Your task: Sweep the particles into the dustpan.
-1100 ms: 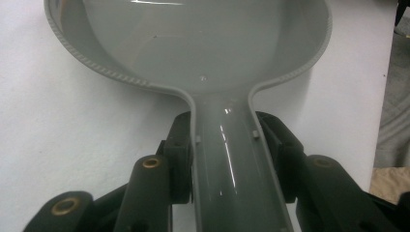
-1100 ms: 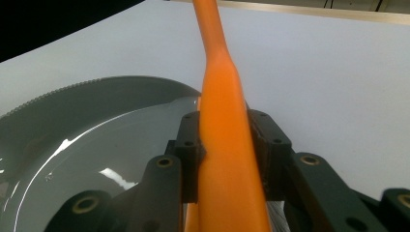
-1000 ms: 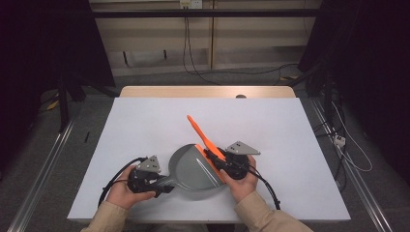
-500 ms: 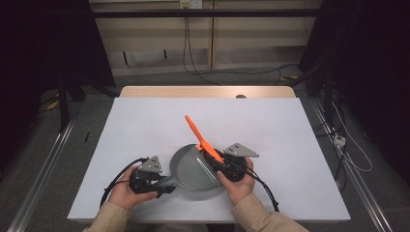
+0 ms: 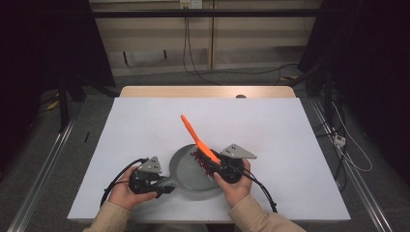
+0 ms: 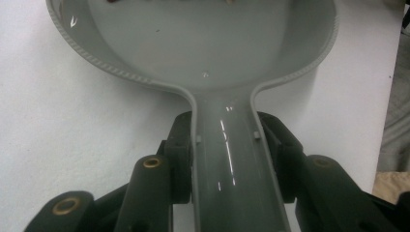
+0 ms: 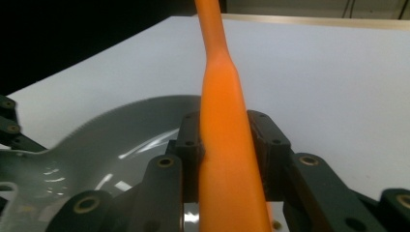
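Lower and nearer the person than a second before, the orange plastic brush handle (image 5: 194,136) had swung down over the shallow grey plastic dustpan (image 5: 191,171), while the pan itself had barely shifted. The pan lay flat on the white surface (image 5: 270,125) near its front edge, its round bowl toward the middle and its long handle running left. A small heap of dark reddish bits (image 5: 199,159), too small to identify, sat at the bowl's far right edge beneath the brush.

The left claw (image 6: 227,145) was pinched on the pan's handle just behind the bowl, its pads (image 6: 180,145) pressed against both sides of the glossy grey strip. The right claw (image 7: 226,145) was clamped on the thick lower part of the orange handle, which rose away from it at a slant toward the far side of the surface. The right hand (image 5: 232,186) and the left hand (image 5: 126,191) gripped the tools from the near edge, black cables (image 5: 263,193) trailing behind.

Both items looked light, rigid and smooth. The pan's sheen suggested a slippery hold, so a grip close to the bowl, where the handle widens, seemed the steadiest. The brush handle appeared stiff, and taking it low, near the head, probably gave most control over the sweep. Neither piece looked fragile.
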